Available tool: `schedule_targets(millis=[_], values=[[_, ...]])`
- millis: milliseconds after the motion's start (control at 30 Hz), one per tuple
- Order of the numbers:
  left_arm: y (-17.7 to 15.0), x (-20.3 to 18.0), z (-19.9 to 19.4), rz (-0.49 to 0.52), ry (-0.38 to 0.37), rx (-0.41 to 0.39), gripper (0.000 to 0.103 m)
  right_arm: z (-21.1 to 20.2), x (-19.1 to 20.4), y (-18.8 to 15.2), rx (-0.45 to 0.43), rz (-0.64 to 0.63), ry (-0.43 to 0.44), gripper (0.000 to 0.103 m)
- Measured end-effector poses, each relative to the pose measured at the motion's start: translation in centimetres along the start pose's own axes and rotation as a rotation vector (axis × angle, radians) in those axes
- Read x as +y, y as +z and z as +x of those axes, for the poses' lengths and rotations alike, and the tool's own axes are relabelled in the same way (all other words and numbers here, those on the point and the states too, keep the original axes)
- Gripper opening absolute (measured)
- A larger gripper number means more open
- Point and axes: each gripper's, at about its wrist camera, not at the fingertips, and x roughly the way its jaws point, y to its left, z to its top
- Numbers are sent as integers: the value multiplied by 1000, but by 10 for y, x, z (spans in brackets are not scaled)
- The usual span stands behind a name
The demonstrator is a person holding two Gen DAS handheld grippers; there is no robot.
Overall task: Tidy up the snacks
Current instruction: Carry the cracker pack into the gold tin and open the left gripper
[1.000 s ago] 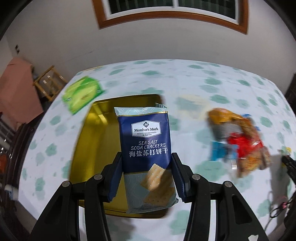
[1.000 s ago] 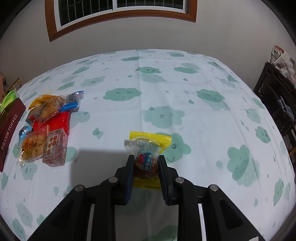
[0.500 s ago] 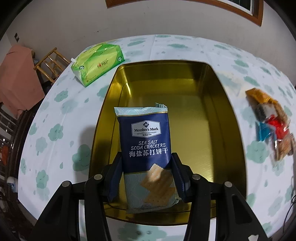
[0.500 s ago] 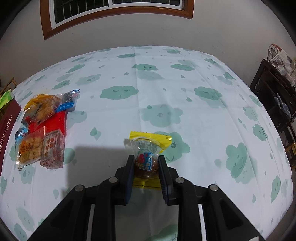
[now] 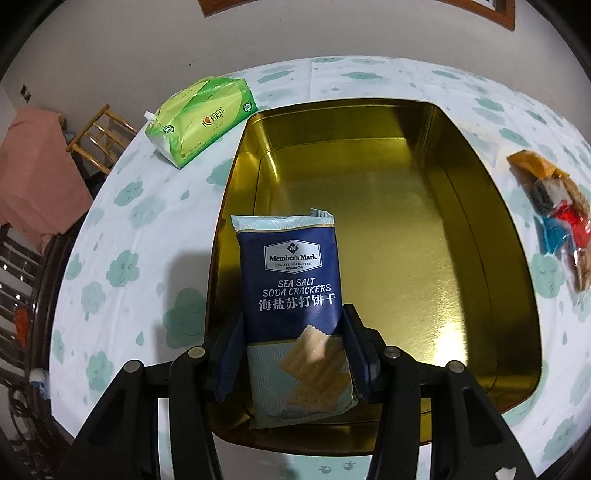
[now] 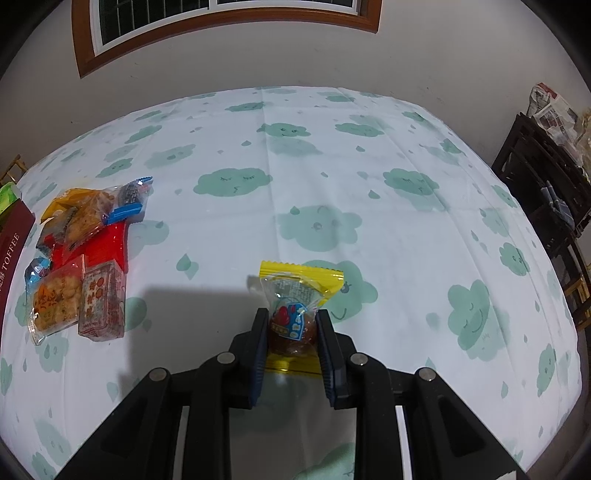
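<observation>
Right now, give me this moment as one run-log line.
left claw: shut on cracker packet, over gold tin | right claw: shut on yellow-wrapped snack | snack pile: on table

Wood-framed window (image 6: 221, 22), pale wall (image 6: 406, 66)

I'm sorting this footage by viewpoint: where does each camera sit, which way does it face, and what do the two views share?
Left wrist: on the left hand-held gripper, angled steeply down at the cracker packet it grips over the gold tin; only its fingers show.
Right wrist: on the right hand-held gripper, angled down across the cloud tablecloth, gripping a yellow-edged snack; only its fingers show.
Shared: the snack pile and the tablecloth.
</observation>
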Motion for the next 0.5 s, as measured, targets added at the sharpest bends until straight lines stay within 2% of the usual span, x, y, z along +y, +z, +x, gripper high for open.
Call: schedule_targets(millis=[233, 500], values=[[-2, 2, 4, 15, 28, 9, 46, 0, 1, 0, 4, 4, -11, 25], [-4, 0, 7, 11, 26, 14, 46, -1, 1, 1, 5, 2, -18, 25]])
